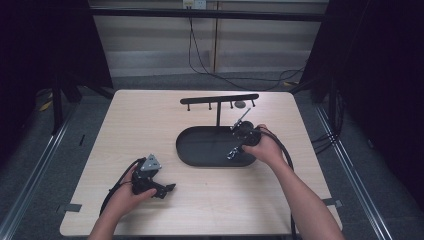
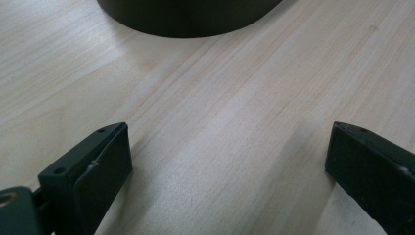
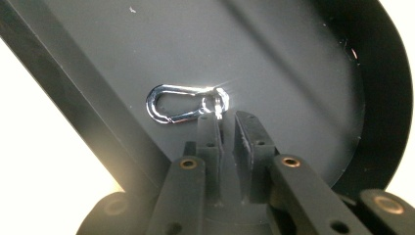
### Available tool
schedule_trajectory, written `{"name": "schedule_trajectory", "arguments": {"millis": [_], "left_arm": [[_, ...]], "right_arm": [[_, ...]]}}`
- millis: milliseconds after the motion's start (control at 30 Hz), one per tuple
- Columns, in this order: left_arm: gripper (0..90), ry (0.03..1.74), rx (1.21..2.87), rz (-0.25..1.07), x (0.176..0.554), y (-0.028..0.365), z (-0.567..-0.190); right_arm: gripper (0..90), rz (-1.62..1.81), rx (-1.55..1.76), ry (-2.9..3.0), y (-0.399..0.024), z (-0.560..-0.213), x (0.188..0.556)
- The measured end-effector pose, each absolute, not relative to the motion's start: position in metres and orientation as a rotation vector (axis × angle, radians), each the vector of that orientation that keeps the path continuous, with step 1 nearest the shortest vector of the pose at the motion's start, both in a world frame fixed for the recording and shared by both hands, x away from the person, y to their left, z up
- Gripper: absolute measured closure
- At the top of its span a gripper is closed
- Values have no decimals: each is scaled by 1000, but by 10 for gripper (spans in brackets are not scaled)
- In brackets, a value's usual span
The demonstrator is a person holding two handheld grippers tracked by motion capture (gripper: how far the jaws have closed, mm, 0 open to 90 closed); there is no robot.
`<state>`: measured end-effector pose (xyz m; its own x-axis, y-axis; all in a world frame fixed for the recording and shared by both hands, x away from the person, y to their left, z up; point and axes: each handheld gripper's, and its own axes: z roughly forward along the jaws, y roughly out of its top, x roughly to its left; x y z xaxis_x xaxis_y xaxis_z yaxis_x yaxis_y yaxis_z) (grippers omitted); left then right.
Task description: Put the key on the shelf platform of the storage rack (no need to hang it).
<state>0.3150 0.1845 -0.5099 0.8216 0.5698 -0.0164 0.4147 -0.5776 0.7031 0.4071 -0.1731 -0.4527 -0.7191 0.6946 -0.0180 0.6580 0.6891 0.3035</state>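
A silver carabiner clip (image 3: 182, 104) lies flat on the floor of a black oval tray (image 3: 303, 68). My right gripper (image 3: 227, 117) points down at it, and its swivel ring lies just ahead of the left jaw's tip. The jaws stand a narrow gap apart and neither pad presses on the clip. In the high view the right gripper (image 1: 238, 140) hovers over the right end of the tray (image 1: 200, 161). My left gripper (image 1: 167, 189) rests low over the bare table near the front left, jaws wide apart (image 2: 227, 152) with nothing between them.
A black stand with a crossbar of small hooks (image 1: 218, 99) rises from the tray's far edge. The tray's dark wall (image 2: 186, 19) lies ahead of the left gripper. Light wooden table (image 1: 145, 125) spreads around the tray. Cables run across the floor behind.
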Motion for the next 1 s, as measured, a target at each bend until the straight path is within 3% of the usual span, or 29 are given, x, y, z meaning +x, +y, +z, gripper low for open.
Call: {"name": "schedule_trajectory", "arguments": {"millis": [400, 1000], "left_arm": [[31, 718, 2267, 273, 315, 184, -510], [30, 719, 2266, 274, 315, 184, -510]], "right_arm": [[711, 433, 1132, 2750, -176, -450, 407], [443, 487, 1208, 2730, -180, -446, 406]]}}
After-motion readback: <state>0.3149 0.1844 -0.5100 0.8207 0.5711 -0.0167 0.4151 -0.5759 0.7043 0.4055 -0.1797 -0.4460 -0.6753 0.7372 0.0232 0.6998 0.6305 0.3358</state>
